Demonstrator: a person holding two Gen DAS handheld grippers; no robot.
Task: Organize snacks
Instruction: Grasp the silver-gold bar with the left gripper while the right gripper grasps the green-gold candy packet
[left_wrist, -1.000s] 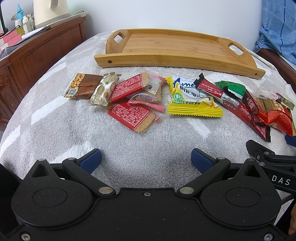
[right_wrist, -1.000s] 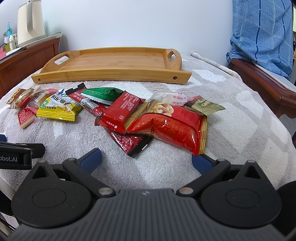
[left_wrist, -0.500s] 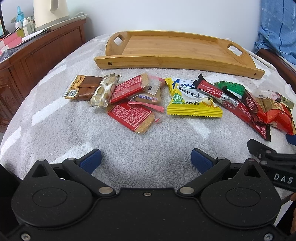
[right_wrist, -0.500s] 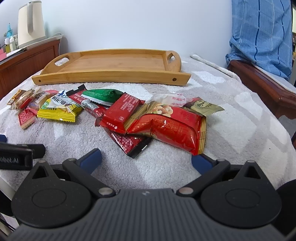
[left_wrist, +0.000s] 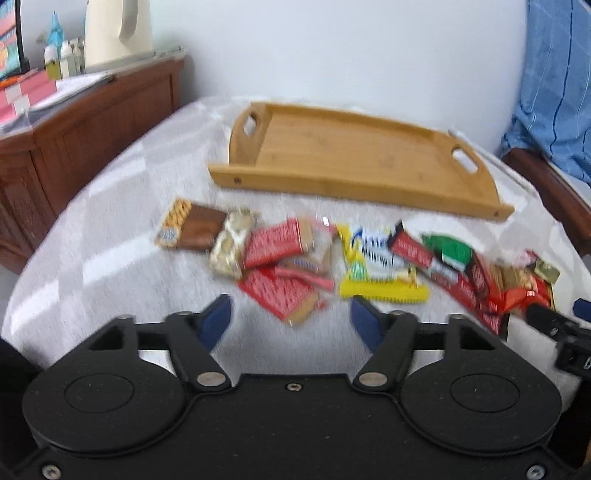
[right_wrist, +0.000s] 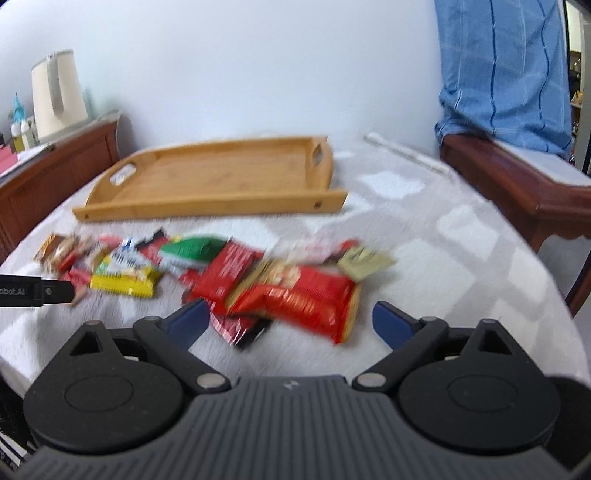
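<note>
Both grippers have moved in toward the snack row since a moment ago, and both views now smear with motion. Left gripper (left_wrist: 291, 314) is spread wide and holds nothing, its blue pads either side of a red wafer packet (left_wrist: 279, 295) lying on the grey blanket (left_wrist: 110, 240). Right gripper (right_wrist: 291, 321) gapes wide too, empty, framing a large red snack bag (right_wrist: 306, 299) whose long axis runs left to right. Beyond the row, the wooden tray (left_wrist: 354, 184) sits bare inside, long side facing the snacks, handle cutouts at each end. A yellow packet (left_wrist: 380, 273) lies mid-row; its print is too blurred to read. Only "obot.AI" reads, on the left gripper's side in the right wrist view.
</note>
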